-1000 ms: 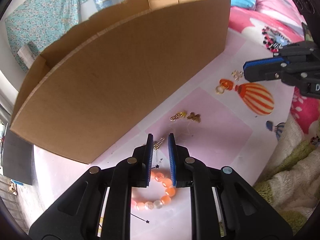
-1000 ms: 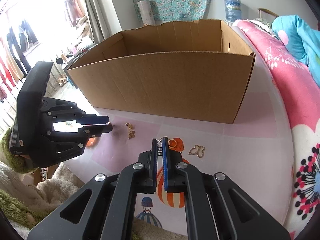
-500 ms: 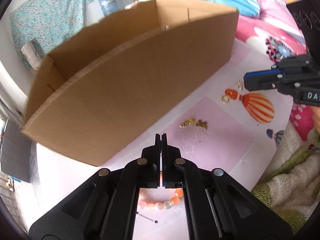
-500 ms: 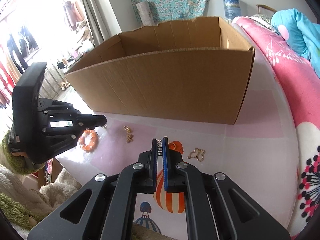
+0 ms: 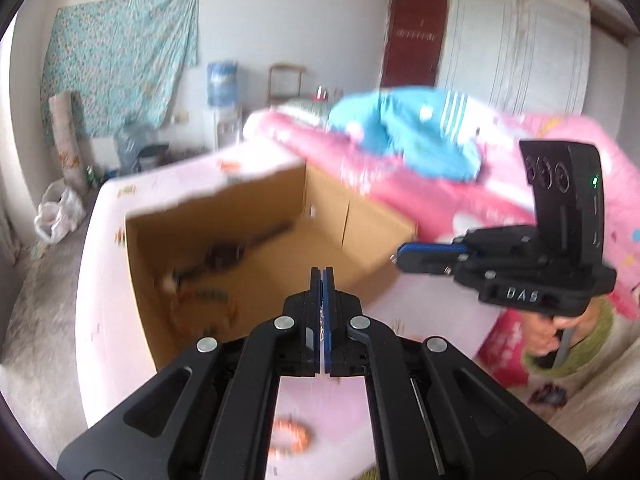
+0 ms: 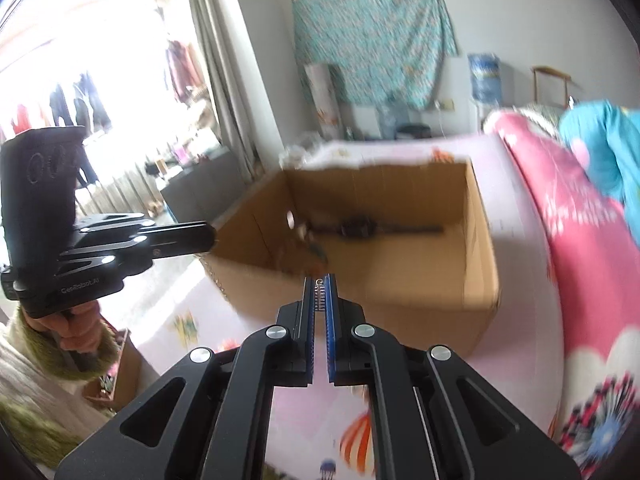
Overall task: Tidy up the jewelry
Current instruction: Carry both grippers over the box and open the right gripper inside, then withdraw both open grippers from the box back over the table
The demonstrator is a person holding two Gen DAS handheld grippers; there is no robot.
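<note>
Box contents (image 5: 224,256) blurry, can't ID. Left gripper (image 5: 322,276) pinched together, payload hidden. Right gripper (image 6: 319,286) clamping small gold chain (image 6: 319,294) above cardboard box (image 6: 476,264) near rim. Orange bracelet (image 5: 290,438) on pink bed, 6 o'clock.

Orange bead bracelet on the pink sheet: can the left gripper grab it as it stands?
Probably not. The left gripper is shut and points at the brown cardboard box; the orange bead bracelet lies behind its fingertips on the pink sheet. Nothing covers it, so opening and backing down should do.
</note>
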